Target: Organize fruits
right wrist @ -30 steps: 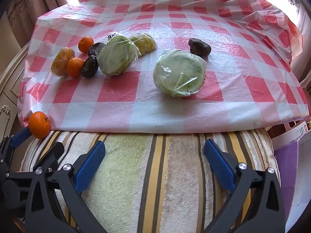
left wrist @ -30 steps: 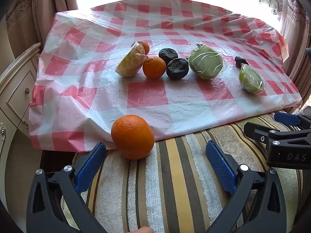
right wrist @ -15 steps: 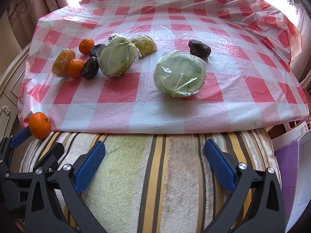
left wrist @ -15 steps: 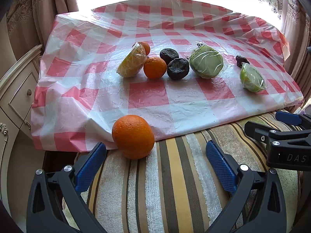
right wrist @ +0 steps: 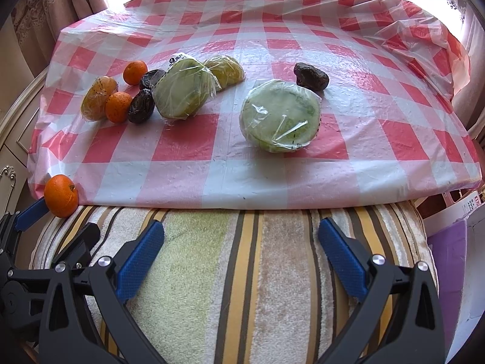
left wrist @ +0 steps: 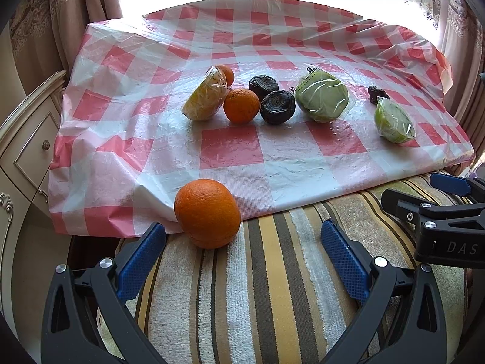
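Your left gripper (left wrist: 242,257) is level and low, its two blue-padded fingers (left wrist: 141,261) spread wide with nothing between them. Your right gripper (right wrist: 241,256) sits the same way, fingers (right wrist: 339,254) far apart and empty. The two are side by side: the right one's black frame and blue tip show at the right edge of the left wrist view, and the left one's frame shows at the left edge of the right wrist view.

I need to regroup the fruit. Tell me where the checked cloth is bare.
The front strip of the checked cloth is bare, between the wrapped green half and the striped towel; so is the far half toward the window. The left cluster around the dark fruit is crowded.
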Demonstrator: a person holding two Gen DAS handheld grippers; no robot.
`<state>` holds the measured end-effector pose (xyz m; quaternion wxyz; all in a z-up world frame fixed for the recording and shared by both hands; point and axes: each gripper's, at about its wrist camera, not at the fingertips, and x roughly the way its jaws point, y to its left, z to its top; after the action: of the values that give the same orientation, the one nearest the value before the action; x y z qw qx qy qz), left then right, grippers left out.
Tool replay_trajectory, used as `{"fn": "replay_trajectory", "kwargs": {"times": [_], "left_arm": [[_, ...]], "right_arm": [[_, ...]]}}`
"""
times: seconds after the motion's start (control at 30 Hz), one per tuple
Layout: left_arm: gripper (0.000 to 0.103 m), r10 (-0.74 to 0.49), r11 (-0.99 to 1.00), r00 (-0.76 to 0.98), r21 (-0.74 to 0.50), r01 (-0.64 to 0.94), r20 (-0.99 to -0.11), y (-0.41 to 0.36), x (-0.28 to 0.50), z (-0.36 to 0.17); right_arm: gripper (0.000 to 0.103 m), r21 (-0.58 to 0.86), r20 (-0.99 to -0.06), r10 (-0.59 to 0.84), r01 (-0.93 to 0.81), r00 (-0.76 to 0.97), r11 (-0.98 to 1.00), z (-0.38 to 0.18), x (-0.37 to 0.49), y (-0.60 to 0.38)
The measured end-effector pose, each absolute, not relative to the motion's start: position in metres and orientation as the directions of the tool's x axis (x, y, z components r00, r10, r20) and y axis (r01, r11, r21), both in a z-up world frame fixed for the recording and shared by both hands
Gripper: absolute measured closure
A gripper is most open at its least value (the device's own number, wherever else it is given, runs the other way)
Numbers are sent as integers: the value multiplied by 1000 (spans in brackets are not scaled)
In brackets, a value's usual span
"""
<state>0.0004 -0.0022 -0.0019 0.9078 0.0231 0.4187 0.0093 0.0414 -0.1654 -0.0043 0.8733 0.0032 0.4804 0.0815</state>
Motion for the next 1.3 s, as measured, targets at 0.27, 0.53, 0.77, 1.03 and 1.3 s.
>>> {"fn": "replay_trajectory", "kwargs": {"times": [0.27, 0.53, 0.77, 1.03, 1.3], "left_arm": [[4, 36, 999, 649, 49, 2, -760, -2, 0, -2], [4, 5, 1000, 642, 8, 2, -767, 2, 0, -5], [4, -1, 1000, 640, 1, 3, -768, 4, 1, -5], [4, -1, 1000, 640, 1, 3, -769, 4, 1, -5], [4, -1, 1000, 640, 1, 3, -769, 4, 1, -5]], "right_arm": [[1, 85, -838, 147, -139, 526, 987, -4, 42, -165], [1, 88, -838, 149, -139, 525, 986, -5, 42, -166], [1, 89, -838, 150, -139, 525, 986, -5, 42, -165], [1, 90, -837, 150, -139, 526, 986, -5, 42, -166], [1, 90, -837, 151, -139, 526, 986, -5, 42, -166]]}}
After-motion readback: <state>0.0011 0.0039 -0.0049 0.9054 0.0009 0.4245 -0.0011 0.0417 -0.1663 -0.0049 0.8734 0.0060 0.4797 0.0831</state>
